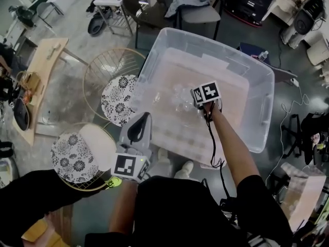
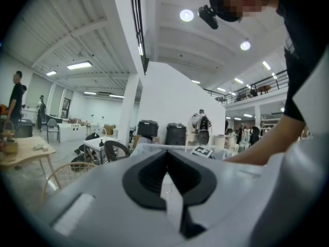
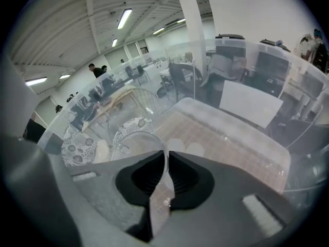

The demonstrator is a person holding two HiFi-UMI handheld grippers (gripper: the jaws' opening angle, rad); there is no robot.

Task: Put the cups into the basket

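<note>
The basket is a large clear plastic bin (image 1: 257, 94) in the middle of the head view. My right gripper (image 1: 189, 105) reaches down inside it, shut on the rim of a clear cup (image 3: 134, 142), whose thin wall is pinched between the black pads (image 3: 180, 175). Other clear cups (image 1: 175, 95) lie on the bin's floor just beside that gripper, hard to tell apart. My left gripper (image 1: 140, 123) hovers at the bin's near left edge, outside it, pointing about level. Its jaws meet with nothing between them (image 2: 165, 157).
Two wire stools with floral cushions (image 1: 119, 99) (image 1: 76, 157) stand left of the bin. A wooden table (image 1: 43, 68) is further left, and chairs (image 1: 146, 6) stand beyond the bin. A box (image 1: 302, 189) sits at the lower right. A cable runs along my right arm.
</note>
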